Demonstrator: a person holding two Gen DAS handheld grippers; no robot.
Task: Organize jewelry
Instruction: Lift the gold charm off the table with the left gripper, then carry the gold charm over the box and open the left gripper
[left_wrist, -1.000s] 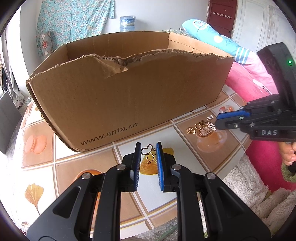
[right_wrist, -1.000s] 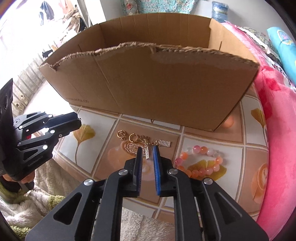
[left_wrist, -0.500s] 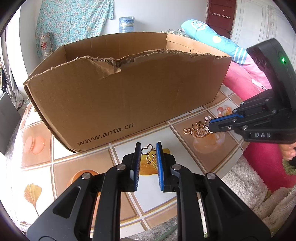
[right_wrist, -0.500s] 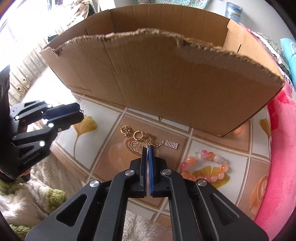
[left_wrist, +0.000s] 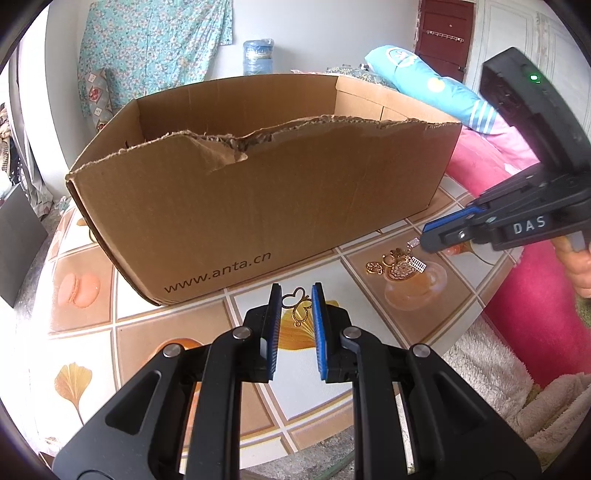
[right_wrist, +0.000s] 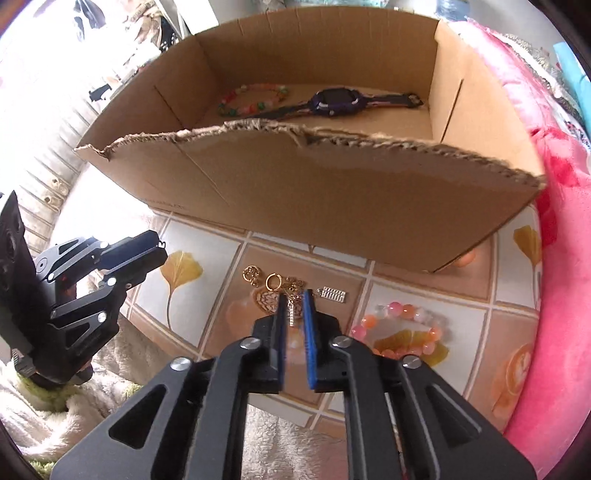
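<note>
Hovering low in the left wrist view, our left gripper (left_wrist: 296, 308) is spread around a gold heart pendant (left_wrist: 298, 306) on the tiled table (left_wrist: 88, 317), beside the cardboard box (left_wrist: 258, 199). The right gripper (left_wrist: 430, 238) sits over a charm cluster (left_wrist: 397, 263); whether it pinches, we cannot tell.

Right wrist view: the right gripper (right_wrist: 294, 302) is slightly parted around a thin chain (right_wrist: 291, 308); we judge it may snag neighbouring charms. Only here: watch (right_wrist: 334, 102), bead bracelet (right_wrist: 255, 98) inside the box, pink bracelet (right_wrist: 400, 332) outside.
</note>
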